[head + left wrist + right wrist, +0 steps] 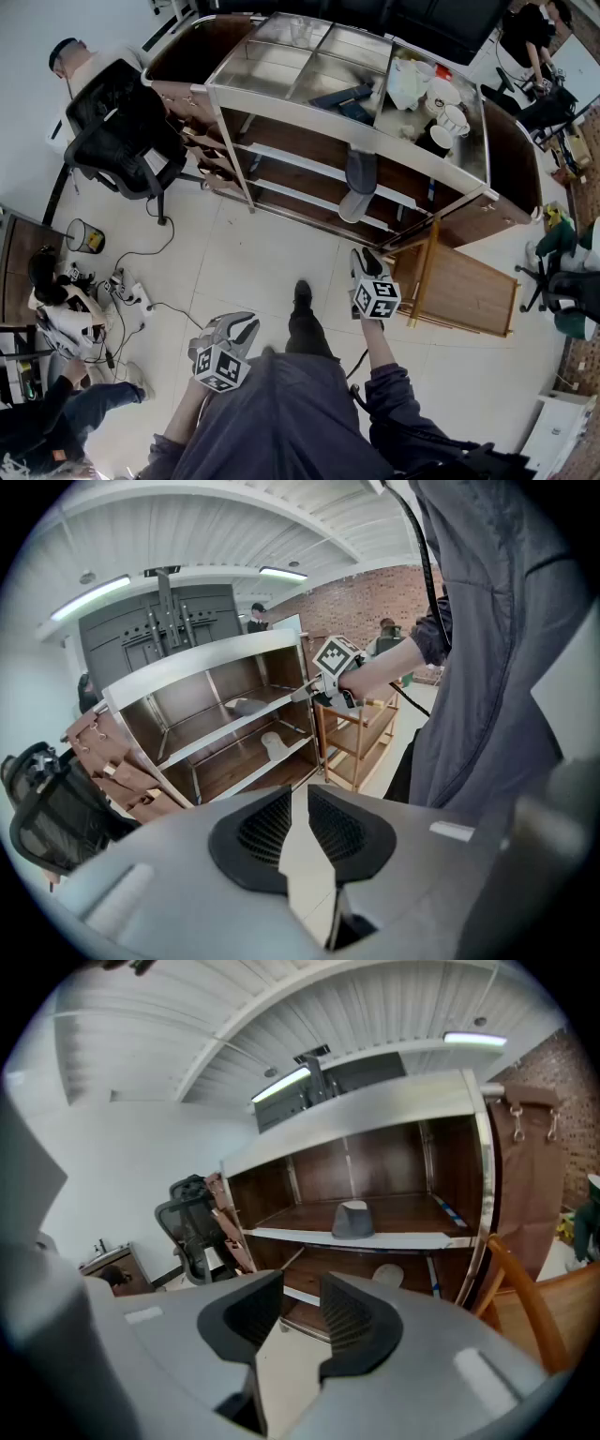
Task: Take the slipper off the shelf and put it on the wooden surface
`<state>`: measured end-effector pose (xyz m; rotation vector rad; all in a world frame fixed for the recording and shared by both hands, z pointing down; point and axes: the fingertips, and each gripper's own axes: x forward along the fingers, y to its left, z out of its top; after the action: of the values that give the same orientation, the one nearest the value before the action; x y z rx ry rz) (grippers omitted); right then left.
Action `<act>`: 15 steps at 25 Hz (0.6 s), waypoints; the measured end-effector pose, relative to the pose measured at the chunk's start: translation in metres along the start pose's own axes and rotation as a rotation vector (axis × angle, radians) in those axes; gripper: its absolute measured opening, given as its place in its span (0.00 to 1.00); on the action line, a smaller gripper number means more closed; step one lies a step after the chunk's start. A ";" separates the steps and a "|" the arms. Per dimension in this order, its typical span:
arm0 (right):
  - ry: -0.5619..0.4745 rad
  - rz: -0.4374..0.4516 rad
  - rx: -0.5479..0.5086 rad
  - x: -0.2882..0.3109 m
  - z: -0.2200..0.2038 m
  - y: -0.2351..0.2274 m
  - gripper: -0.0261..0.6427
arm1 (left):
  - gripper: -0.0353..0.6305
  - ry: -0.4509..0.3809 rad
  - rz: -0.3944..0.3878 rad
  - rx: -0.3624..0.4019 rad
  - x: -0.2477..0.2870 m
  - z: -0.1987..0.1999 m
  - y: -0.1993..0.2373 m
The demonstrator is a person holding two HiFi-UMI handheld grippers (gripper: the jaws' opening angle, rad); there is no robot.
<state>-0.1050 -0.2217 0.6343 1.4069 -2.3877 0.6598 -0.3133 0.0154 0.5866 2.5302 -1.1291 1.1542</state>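
Observation:
A grey slipper [361, 171] stands on the middle wooden shelf of a metal shelf unit [281, 155], and a white slipper [353, 205] lies on the shelf below. The right gripper view shows the grey slipper [353, 1220] ahead, above the white slipper [387, 1275]. My right gripper [366, 255] is held out toward the shelves, short of them, with its jaws apart and nothing between them [302, 1297]. My left gripper [230, 326] hangs lower and back near my body, its jaws a narrow gap apart and empty [300, 803]. A low wooden rack [459, 286] stands right of the shelf unit.
A black office chair [122, 127] stands left of the shelf unit. Bags and cups [441, 108] sit on its top. Cables, a small bin [84, 236] and seated people are at the left, with more people and chairs at the far right.

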 end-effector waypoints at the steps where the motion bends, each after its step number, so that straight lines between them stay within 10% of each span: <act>1: 0.012 0.003 0.039 0.020 0.005 -0.016 0.20 | 0.16 0.010 0.017 -0.006 0.010 0.010 0.014; 10: 0.024 0.118 0.707 0.157 0.029 -0.099 0.32 | 0.13 0.073 0.092 -0.059 0.079 0.075 0.098; 15: -0.037 0.157 0.863 0.185 0.051 -0.120 0.33 | 0.13 0.080 0.082 -0.082 0.098 0.090 0.111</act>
<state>-0.0893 -0.4358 0.7058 1.4972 -2.3394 1.8734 -0.2946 -0.1562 0.5736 2.3748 -1.2439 1.1911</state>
